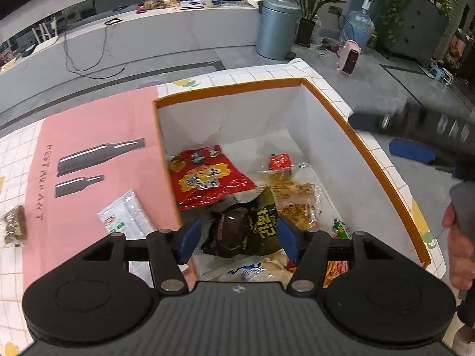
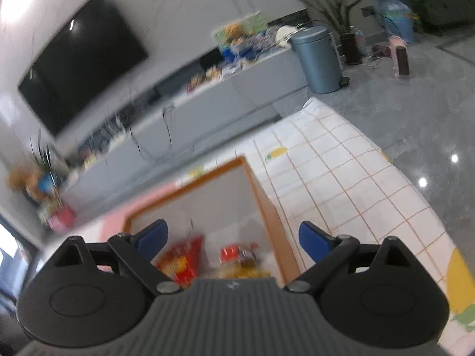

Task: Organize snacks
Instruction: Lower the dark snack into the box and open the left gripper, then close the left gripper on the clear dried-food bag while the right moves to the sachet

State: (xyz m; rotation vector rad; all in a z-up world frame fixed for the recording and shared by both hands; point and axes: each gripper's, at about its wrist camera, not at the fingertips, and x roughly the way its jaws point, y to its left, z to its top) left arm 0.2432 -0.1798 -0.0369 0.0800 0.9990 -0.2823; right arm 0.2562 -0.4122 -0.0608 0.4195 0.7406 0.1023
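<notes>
Down between the jaws of the left gripper (image 1: 237,234) sat a dark snack bag (image 1: 242,228) with yellow writing on it. It lay inside the orange-rimmed box (image 1: 365,145), on top of other snacks. The two blue pads stood apart, one on each side of the bag. The pad on the right side looked like it was at the bag's edge, but I could not tell if it touched. The pad on the left side had a small gap. So the jaws were not squeezing the bag. It looked like the bag was let go into the box.

Past the jaws, further into the box, lay a red snack bag (image 1: 207,178) and a clear pack of yellow snacks (image 1: 297,204). Out to the left of the jaws, on the pink mat (image 1: 98,118), lay a white and green packet (image 1: 127,216). Its long side ran away from the gripper. A brown snack (image 1: 13,225) lay further left. I think those were left to pick up, and the left gripper was nearer to them.

The right gripper (image 2: 233,240) had its jaws wide apart with nothing in them. The box lay just ahead of it.
</notes>
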